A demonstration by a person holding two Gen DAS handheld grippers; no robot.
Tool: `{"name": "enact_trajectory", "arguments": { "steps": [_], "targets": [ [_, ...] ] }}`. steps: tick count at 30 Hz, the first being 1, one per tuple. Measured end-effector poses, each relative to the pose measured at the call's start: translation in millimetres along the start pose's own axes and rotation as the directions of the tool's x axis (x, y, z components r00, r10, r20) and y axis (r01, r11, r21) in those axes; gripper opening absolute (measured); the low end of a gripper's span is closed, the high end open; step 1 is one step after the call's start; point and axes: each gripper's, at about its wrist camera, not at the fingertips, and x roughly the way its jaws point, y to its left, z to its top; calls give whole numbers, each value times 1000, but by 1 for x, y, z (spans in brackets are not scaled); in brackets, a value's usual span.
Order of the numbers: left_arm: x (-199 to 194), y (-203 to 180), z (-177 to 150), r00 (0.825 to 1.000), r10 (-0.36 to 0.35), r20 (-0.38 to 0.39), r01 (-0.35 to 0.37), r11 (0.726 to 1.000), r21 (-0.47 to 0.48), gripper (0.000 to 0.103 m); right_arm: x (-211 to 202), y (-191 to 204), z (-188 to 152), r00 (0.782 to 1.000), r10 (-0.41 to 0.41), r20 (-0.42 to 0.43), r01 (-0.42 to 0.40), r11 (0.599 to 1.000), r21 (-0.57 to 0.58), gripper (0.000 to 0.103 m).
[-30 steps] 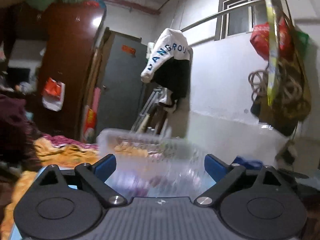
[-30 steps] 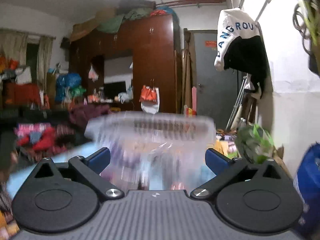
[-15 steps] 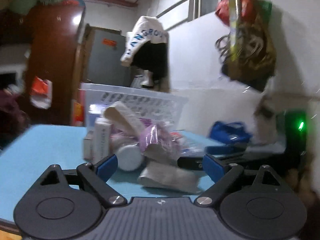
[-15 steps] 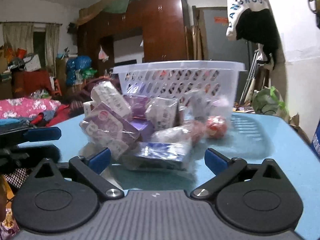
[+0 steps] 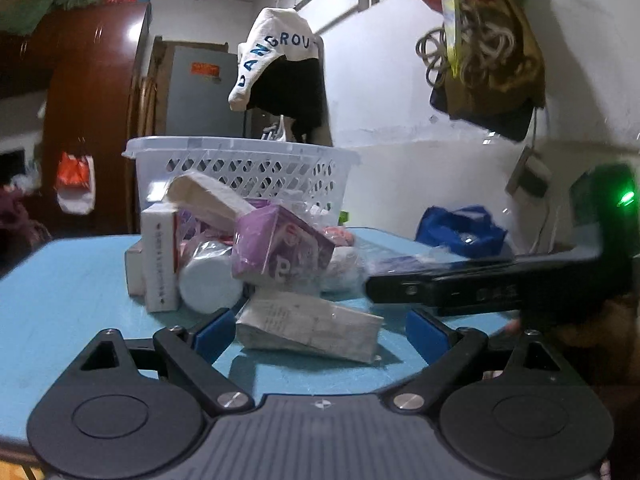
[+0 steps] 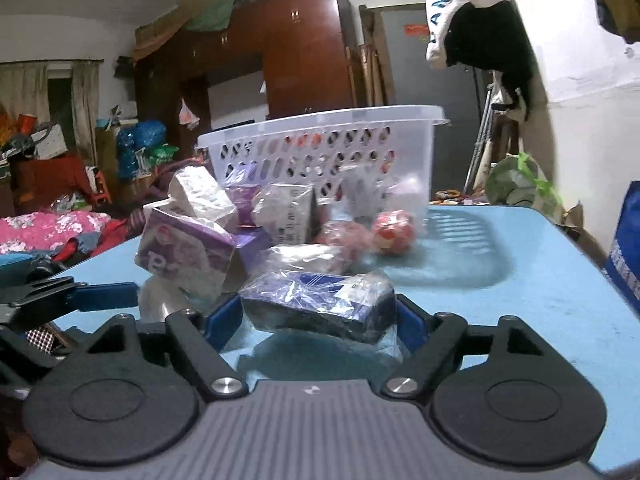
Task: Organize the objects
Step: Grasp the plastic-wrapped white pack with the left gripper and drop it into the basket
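The right hand-held gripper (image 6: 320,320) has just been closing, and its pads now press the ends of the blue wrapped box (image 6: 320,310). It lies crosswise, low over the near tabletop (image 6: 520,300). The white basket (image 6: 320,148) waits far behind.

Basket (image 6: 320,148) at the back of the table (image 6: 520,280), heap of packets (image 6: 224,220) before it, wrapped box (image 6: 320,308) nearest.

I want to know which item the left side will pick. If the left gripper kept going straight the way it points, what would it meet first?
Most likely the pale wrapped packet lying on the blue table: it sits just ahead, partly between the open left gripper fingers. Depth is uncertain.
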Motion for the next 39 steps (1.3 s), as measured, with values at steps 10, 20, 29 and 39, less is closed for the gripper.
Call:
{"name": "enact_trajectory", "arguments": {
  "steps": [10, 20, 29, 39],
  "targets": [
    [4, 8, -4, 996, 89, -2, -89, 996, 10, 86, 2, -2, 1, 1000, 12, 1, -12, 1000, -10, 83],
    [-23, 33, 4, 994, 82, 71, -79, 996, -38, 86, -4, -10, 4, 999, -19, 27, 20, 1000, -16, 82],
    [-33, 42, 12, 992, 14, 129, -2, 996, -90, 86, -4, -17, 6, 999, -29, 35, 30, 1000, -4, 82],
    [-34, 47, 16, 988, 4, 152, 17, 991, -135, 86, -1, -15, 8, 999, -27, 26, 27, 1000, -8, 82]
  ]
}}
